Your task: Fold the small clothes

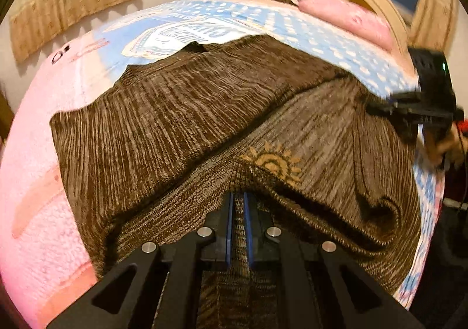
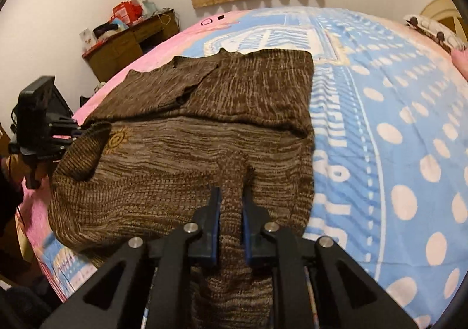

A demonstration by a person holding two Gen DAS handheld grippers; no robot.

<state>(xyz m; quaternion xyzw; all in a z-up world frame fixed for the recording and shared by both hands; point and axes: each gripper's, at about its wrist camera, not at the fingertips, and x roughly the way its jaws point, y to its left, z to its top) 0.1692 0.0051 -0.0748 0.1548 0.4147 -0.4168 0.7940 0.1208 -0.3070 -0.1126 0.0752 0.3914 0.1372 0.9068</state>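
Left wrist view: left gripper (image 1: pixel 239 197) clenched on brown knit sweater (image 1: pixel 181 112); right gripper (image 2: pixel 231 197) likewise pinches a fold, bed (image 2: pixel 395 124) beneath.

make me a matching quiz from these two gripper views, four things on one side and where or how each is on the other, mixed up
1. brown knit sweater
2. sun emblem
3. left tongs
4. wooden desk

A. against the wall, clutter on top
B. spread on the bedspread
C. shut on a pinched ridge of knit
D. stitched in orange near the sweater's edge

Pairs: 1-B, 2-D, 3-C, 4-A
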